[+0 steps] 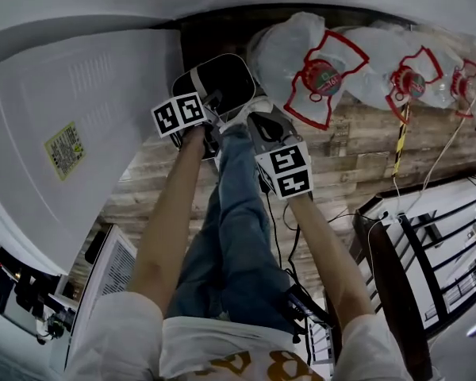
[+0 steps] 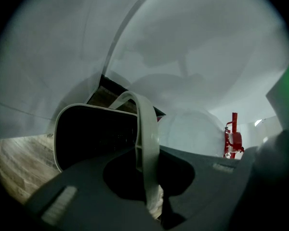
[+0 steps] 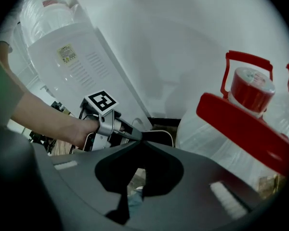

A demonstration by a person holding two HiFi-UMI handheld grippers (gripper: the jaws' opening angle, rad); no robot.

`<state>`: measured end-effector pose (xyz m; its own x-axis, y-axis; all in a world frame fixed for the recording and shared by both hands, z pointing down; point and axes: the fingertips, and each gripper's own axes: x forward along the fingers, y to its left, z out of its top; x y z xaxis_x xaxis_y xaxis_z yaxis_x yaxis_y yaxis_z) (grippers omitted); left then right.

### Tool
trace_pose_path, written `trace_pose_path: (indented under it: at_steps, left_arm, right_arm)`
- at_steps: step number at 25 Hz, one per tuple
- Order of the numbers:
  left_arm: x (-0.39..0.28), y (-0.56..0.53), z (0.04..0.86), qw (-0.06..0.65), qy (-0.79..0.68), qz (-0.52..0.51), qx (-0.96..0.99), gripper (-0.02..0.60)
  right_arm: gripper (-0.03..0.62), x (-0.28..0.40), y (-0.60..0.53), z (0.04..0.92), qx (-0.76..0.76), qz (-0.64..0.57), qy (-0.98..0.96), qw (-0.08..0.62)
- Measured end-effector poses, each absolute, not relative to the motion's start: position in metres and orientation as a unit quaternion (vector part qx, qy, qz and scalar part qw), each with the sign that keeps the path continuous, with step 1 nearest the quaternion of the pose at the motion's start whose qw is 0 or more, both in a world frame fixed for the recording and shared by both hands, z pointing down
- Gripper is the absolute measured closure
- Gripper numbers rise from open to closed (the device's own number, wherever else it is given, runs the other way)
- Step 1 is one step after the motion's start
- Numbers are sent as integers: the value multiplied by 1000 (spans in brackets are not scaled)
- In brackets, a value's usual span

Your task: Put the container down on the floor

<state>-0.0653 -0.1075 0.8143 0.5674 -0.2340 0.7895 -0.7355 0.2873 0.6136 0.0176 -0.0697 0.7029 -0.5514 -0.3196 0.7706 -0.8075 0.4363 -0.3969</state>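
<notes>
Hanging by its thin pale arched plastic handle [image 2: 145, 129], the dark open-topped container with a white rim [image 1: 224, 82] is low over the wood-plank floor [image 2: 14, 162], just beside the tall white water dispenser [image 1: 71, 125]. I cannot tell whether it touches down. The left gripper [image 1: 209, 111] has its fingers clamped on that handle. The right gripper [image 3: 140, 143], farther from the dispenser, has its fingers closed on nothing. The container looks empty, light and rigid. The handle seems the best hold, though the body may swing.

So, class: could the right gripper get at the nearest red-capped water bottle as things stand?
Probably yes: the right gripper is beside the water bottle, nothing between them, though its shut jaws would need opening.
</notes>
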Motion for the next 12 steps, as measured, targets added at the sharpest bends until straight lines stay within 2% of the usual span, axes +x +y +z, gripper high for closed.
trace_pose_path:
  at_steps: [12]
  left_arm:
    - [-66, -121, 845, 660, -418, 220, 584, 563]
  right_arm:
    - [565, 24, -60, 722, 361, 404, -780, 314]
